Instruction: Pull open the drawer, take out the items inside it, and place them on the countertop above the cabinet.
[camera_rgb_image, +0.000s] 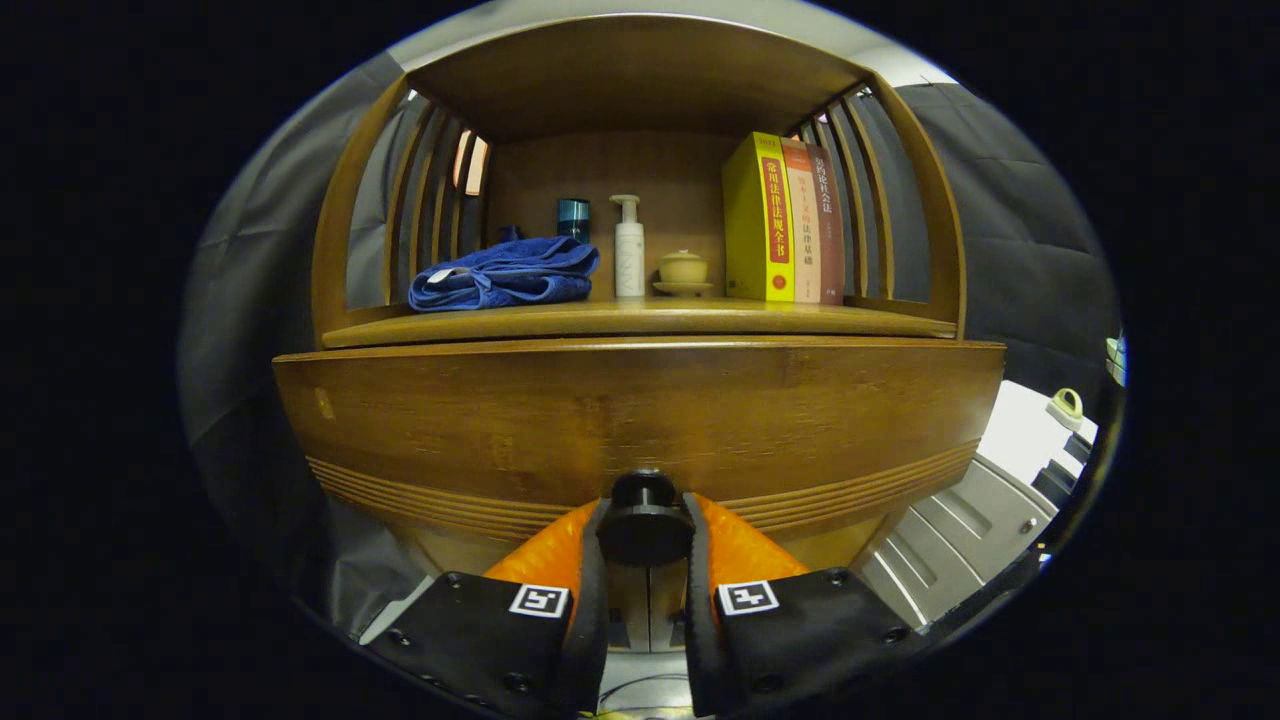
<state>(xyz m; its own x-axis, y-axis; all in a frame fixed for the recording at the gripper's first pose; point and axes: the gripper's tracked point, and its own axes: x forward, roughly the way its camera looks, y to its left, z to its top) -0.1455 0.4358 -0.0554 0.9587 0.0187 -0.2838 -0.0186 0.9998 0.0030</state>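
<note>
Gripper view: the tool (645, 530) is held level and points straight at the wooden drawer front (640, 420), its two fingers (592, 590) reaching forward and converging on the dark round knob (645, 522). One finger lies against each side of the knob, so the tool is pinching the knob between them. The knob sits at the lower middle of the drawer front, just below the band of carved grooves. The drawer front fills the width of the cabinet and stands directly under the counter (640, 318). Whether the drawer is pulled out at all cannot be told. On the counter, above the knob and to its left, lies a folded blue towel (505, 275), with a dark teal jar (573, 220) behind it. Above the knob stands a white pump bottle (629, 248), beside it a small lidded cup (683, 270), then three upright books (785, 220).
</note>
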